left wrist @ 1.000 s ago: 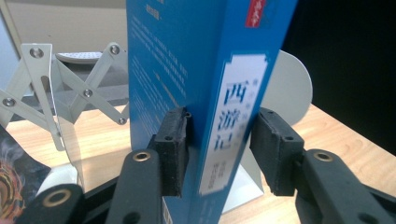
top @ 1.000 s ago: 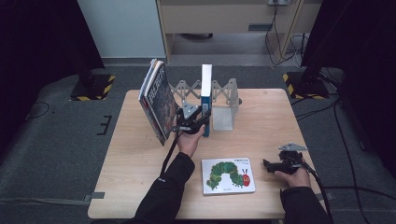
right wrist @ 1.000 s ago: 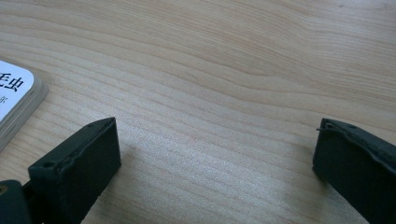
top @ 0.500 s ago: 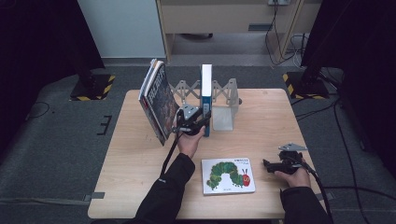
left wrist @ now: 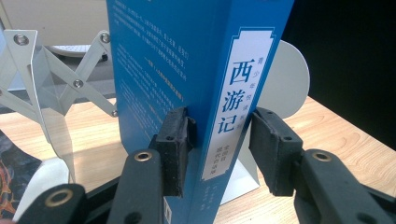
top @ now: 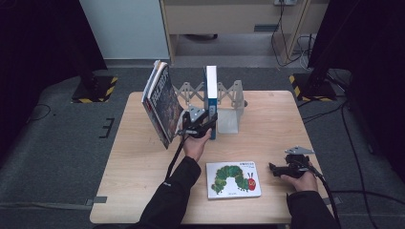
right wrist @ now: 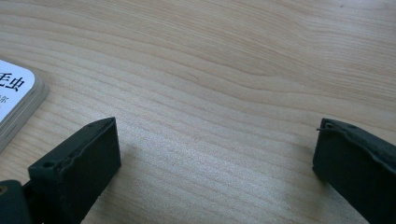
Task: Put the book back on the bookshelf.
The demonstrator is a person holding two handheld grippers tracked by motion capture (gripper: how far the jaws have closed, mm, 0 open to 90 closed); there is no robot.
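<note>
A tall blue book [top: 210, 90] stands upright in a grey expanding metal book rack [top: 230, 102] at the back of the table. My left gripper [top: 204, 125] is shut on its lower spine. In the left gripper view both pads of that gripper [left wrist: 217, 135] press the blue book [left wrist: 159, 56], one on the cover and one at the spine's edge. My right gripper [top: 275, 168] rests low over the table at the front right. Its jaws [right wrist: 217, 140] stand wide open with nothing between them.
A dark-covered book [top: 162, 102] leans tilted at the rack's left end. A white caterpillar picture book [top: 234, 179] lies flat near the front edge, its corner [right wrist: 14, 93] just left of my right gripper. Bare wooden table [top: 272, 124] lies to the right of the rack.
</note>
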